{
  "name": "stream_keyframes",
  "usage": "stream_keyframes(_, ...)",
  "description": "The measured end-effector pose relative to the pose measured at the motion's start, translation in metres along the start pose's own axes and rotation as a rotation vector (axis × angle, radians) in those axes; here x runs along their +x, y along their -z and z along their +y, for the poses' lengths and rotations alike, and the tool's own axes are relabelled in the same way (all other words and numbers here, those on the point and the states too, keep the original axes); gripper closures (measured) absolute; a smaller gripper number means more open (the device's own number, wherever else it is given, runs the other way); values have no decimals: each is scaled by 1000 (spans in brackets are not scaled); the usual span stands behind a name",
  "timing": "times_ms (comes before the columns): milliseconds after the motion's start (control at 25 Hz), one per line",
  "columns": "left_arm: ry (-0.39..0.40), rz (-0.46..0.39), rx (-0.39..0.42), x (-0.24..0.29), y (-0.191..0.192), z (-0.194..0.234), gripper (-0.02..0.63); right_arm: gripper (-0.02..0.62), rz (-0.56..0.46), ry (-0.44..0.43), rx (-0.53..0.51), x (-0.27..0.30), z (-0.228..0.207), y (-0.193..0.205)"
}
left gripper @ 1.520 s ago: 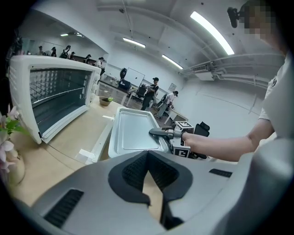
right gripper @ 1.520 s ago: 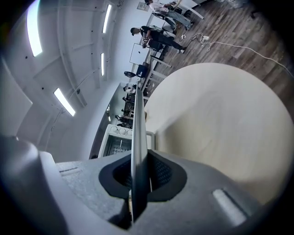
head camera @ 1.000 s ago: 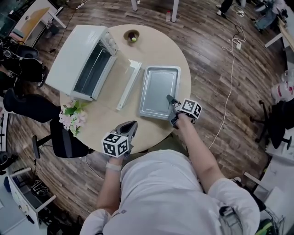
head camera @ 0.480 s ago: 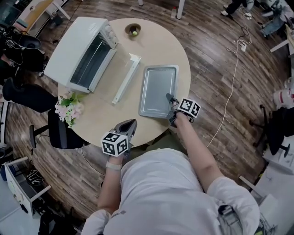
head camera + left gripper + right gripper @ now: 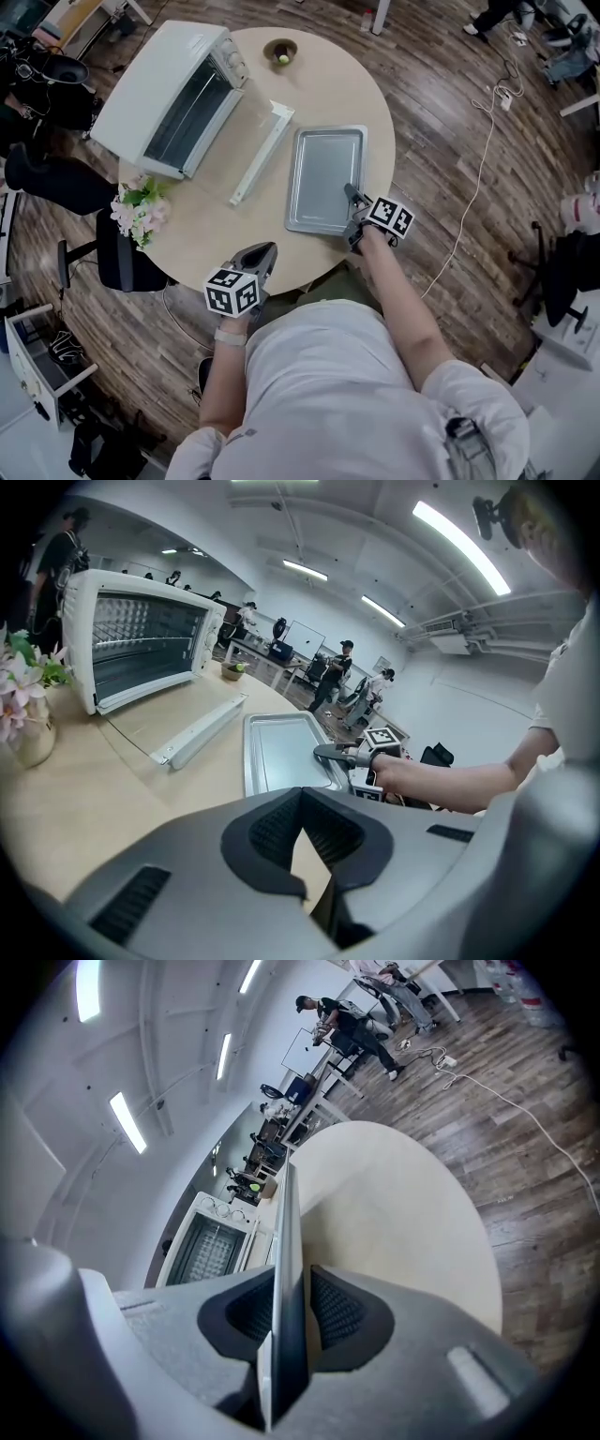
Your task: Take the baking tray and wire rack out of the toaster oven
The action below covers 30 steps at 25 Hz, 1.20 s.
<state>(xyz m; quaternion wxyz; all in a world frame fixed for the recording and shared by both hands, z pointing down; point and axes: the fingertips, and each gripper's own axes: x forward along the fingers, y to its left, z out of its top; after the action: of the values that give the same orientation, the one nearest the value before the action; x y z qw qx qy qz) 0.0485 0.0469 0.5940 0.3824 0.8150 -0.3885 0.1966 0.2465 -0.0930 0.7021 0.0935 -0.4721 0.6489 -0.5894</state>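
Two grippers are held at the near side of the round table. The right gripper is set astride the right-hand rim of the baking tray, at about the tray's 4 o'clock. Its jaws have just been opening, and the thin metal rim is seen edge-on between the pads with a sliver of gap on one side, so the tray is straddled rather than pinched. The left gripper is kept at the table's 6 o'clock edge, its jaw tips brought together with nothing between them. The tray is laid flat on the tabletop, roughly at 4 o'clock from the table's centre. Just beside it, toward 9 o'clock, the glass door of the toaster oven is folded down flat, its white handle bar nearest the tray. The oven is placed at 10 o'clock, and the wire rack is seen inside its cavity. A small bowl is set at 12 o'clock and a bunch of flowers at 8 o'clock.
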Motion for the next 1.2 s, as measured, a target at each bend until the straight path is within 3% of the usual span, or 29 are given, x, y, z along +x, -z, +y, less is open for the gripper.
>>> stream_keyframes(280,-1,15,-9,6,-2,5,607,495,14,25,-31,0,0,-9)
stream_keyframes(480,6,27,-9,9,-2,5,607,465,-20,-48,-12,-7,1,-18)
stream_keyframes(520,7,30,-9,10,-2,6,607,417,-12,-66,9,-7,0,-16)
stream_keyframes(560,8,33,-10,11,-1,6,607,408,-3,-82,28,-6,-2,-14)
stream_keyframes(680,11,42,-12,12,1,5,607,408,9,-100,54,-8,-10,-6)
stream_keyframes(880,10,51,-15,14,4,6,607,408,72,-49,29,-12,-24,10)
stream_keyframes(1200,18,61,-18,15,8,6,607,407,169,77,-169,-23,-39,23)
